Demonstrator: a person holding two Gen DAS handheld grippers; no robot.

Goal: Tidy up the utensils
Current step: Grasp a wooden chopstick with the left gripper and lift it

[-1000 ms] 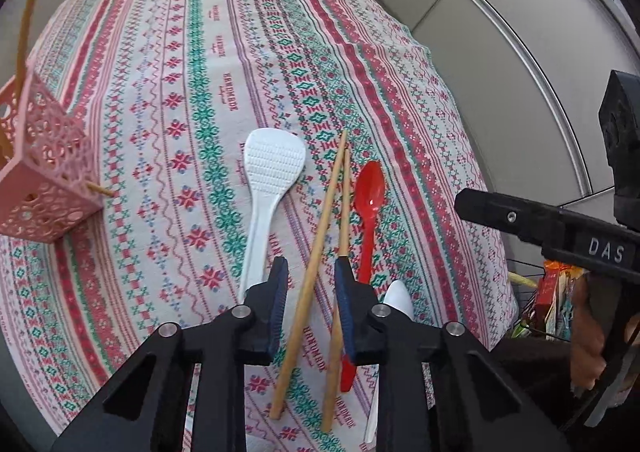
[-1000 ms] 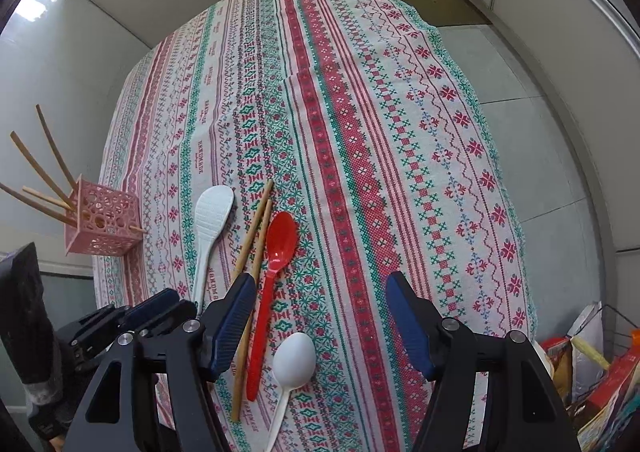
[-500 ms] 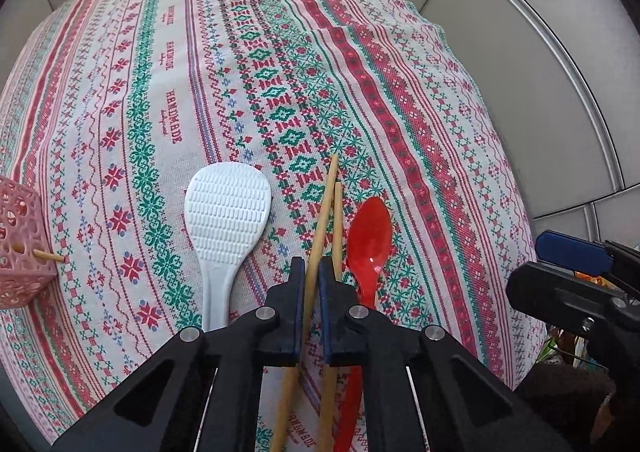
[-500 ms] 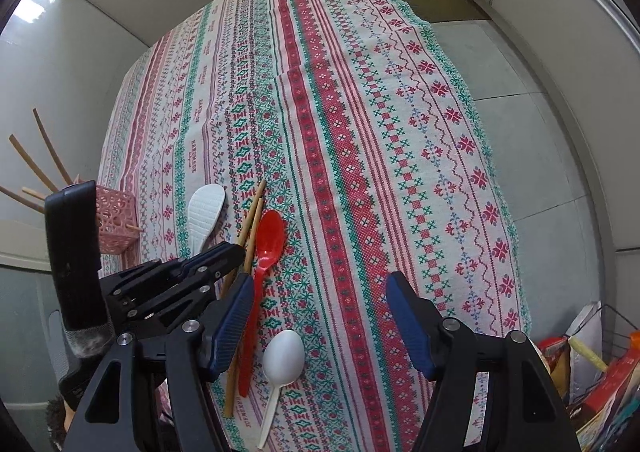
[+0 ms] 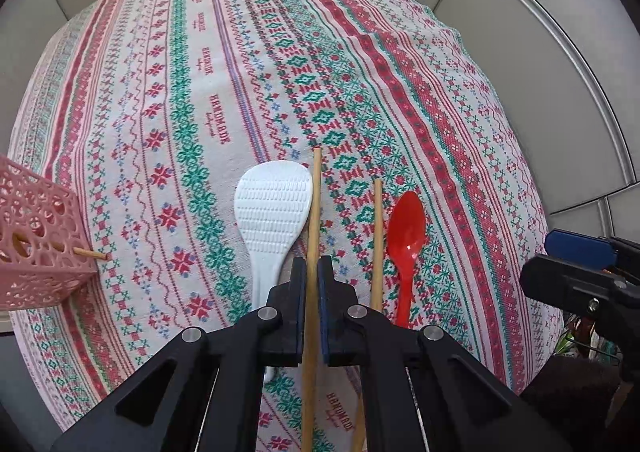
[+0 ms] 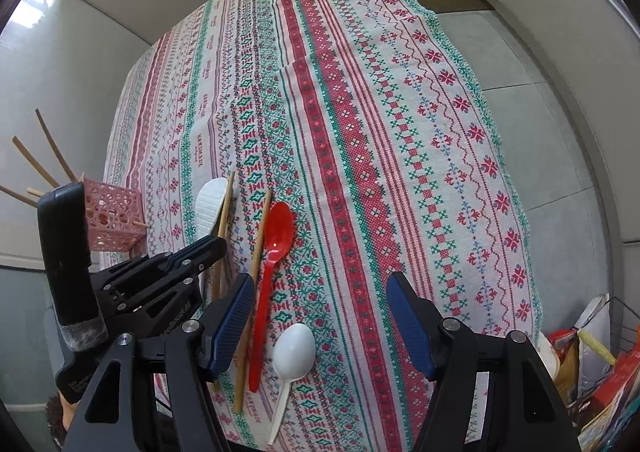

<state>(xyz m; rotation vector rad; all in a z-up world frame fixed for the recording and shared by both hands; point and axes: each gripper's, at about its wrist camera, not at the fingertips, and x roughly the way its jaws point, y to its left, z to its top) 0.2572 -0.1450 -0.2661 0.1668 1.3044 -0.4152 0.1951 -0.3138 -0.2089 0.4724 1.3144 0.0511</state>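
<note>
My left gripper is shut on a wooden chopstick, lifted a little off the cloth; the pair also shows in the right wrist view. A second chopstick lies beside it on the table. A white rice paddle lies left of them, a red spoon right of them. A white spoon lies near the front edge. My right gripper is open and empty above the front edge. A pink lattice holder with several chopsticks stands at the left.
The table is covered by a red, green and white patterned cloth. Its right edge drops to a grey floor. A wire basket with packages stands at the lower right.
My left gripper has closed on one chopstick and lifted it, shifting it left, away from the second chopstick. The right gripper has stayed open and barely moved.
</note>
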